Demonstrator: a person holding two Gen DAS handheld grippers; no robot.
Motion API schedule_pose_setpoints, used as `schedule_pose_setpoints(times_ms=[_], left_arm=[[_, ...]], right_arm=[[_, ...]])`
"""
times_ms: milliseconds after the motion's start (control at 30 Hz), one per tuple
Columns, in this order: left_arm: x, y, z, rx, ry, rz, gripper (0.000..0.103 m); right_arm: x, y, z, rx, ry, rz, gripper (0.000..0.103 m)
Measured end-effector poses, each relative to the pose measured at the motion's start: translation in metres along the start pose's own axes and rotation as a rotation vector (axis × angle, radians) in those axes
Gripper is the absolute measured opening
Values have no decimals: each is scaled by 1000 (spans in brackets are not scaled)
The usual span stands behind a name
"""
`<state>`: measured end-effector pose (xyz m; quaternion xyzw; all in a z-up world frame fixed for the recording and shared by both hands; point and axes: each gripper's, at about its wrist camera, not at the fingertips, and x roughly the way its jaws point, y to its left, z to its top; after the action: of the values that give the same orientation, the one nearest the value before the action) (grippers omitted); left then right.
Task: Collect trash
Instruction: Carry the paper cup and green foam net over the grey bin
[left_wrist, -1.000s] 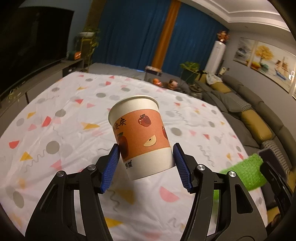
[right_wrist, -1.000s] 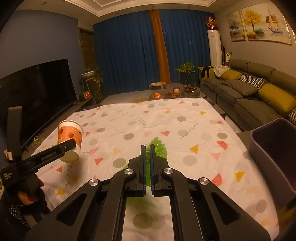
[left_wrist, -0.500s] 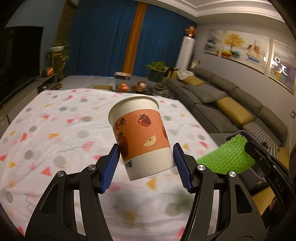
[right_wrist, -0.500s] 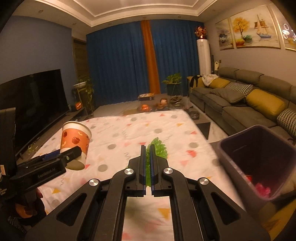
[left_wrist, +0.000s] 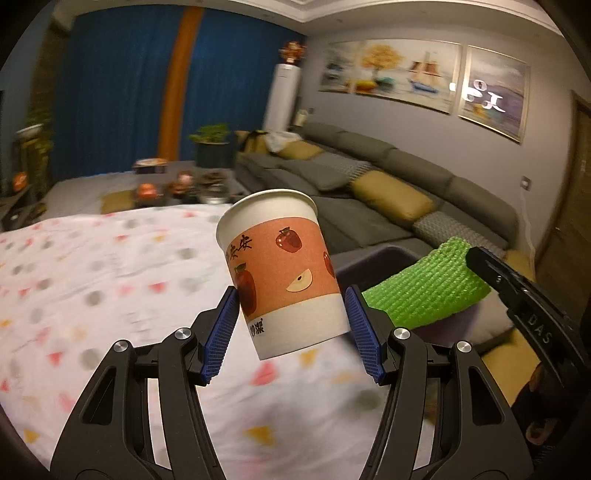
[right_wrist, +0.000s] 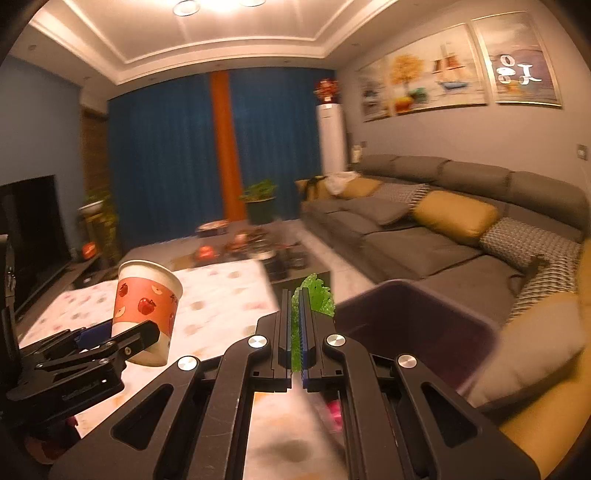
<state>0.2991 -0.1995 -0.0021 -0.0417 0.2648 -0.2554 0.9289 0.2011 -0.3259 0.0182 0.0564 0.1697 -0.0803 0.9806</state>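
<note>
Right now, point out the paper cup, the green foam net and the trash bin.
paper cup (left_wrist: 284, 266), left wrist view, orange printed band.
green foam net (left_wrist: 424, 284), left wrist view, middle of mesh.
trash bin (right_wrist: 413, 317), right wrist view, inner wall.

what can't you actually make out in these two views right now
- Inside of the paper cup: both views see it from the side, so its contents are hidden.
- Dark bin contents: in the right wrist view the right gripper covers most of the inside; only a blurred pink bit shows.
- Green foam net: in the right wrist view mostly hidden between the shut jaws.
- Patterned tablecloth: motion blurred in both views.
</note>
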Motion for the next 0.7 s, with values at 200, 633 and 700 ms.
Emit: schedule_pose_setpoints(times_ms=[200,633,700], left_arm=[[41,-47,5,30,27,-121,58],[110,-87,-13,62,116,-260,59],[115,-87,-15,58,129,-275,60]], right_arm=[[10,-46,-5,35,17,-101,4],[32,-85,-33,68,90,-138,5],[34,-86,-34,73,97,-132,5]])
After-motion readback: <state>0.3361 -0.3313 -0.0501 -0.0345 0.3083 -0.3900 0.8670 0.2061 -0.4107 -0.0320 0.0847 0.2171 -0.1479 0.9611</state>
